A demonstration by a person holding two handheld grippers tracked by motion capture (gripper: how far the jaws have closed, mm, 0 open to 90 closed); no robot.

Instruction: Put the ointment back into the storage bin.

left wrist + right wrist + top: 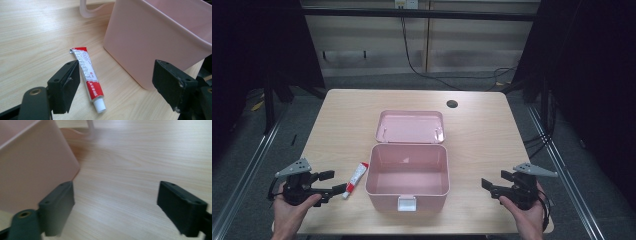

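1. The wooden surface (337,115) is carrying everything, and a round dark hole (452,104) is showing near its far right corner.
2. A pink box (407,175) is sitting open near the middle of the surface, toward the person's side, with a pale latch (407,203) facing the person on its front wall. In the left tool view its side wall (150,42) is rising just right of the tube; in the right tool view its other side (30,165) is showing blurred at the left.
3. The box's pink lid (410,126) is lying flat on the surface just behind the box, inner side up.
4. The left tool (332,181) is resting in the person's left hand (294,210) at the near left edge, its jaws standing wide apart and holding nothing; they are pointing toward the tube.
5. The right tool (493,181) is sitting in the right hand (527,215) at the near right edge, jaws likewise spread apart with only bare surface between them.
6. A red-and-white tube (355,179) is lying flat on the surface just left of the box, apart from it, its white cap (100,106) pointing toward the person and lying between the left tool's jaws in that tool's view.
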